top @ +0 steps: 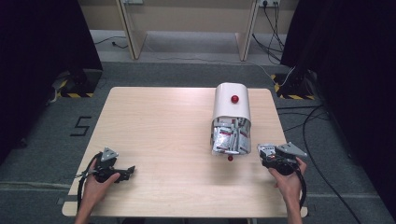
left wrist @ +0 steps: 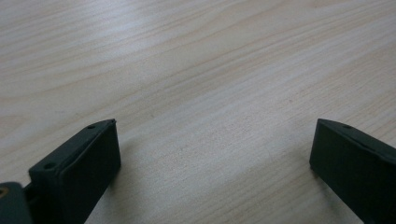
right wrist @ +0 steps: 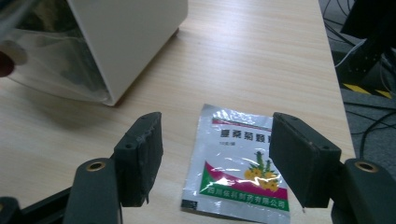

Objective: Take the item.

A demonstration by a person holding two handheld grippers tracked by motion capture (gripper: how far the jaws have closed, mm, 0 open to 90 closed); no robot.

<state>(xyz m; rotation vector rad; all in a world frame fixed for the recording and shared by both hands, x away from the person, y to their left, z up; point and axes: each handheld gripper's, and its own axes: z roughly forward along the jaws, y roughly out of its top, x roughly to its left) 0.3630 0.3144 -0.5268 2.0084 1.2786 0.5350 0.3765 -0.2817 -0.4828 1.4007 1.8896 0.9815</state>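
A white dispenser box [top: 231, 105] with a red knob [top: 234, 99] stands at the table's right. Its clear front holds several silver sachets [top: 229, 137], and a second small red knob [top: 229, 158] sits at its near edge. In the right gripper view the box [right wrist: 135, 37] is at the upper left. One silver sachet [right wrist: 238, 158] with red and green print lies flat on the wood. My right gripper [right wrist: 217, 158] stands open over it, jaws on either side, pads not touching. My left gripper [left wrist: 215, 154] is open above bare wood at the front left [top: 128, 171].
The light wooden table [top: 177, 140] stands on grey carpet. Its right edge runs close beside my right gripper [top: 267, 150]. Cables [top: 322, 140] trail on the floor to the right, and black curtains hang on both sides.
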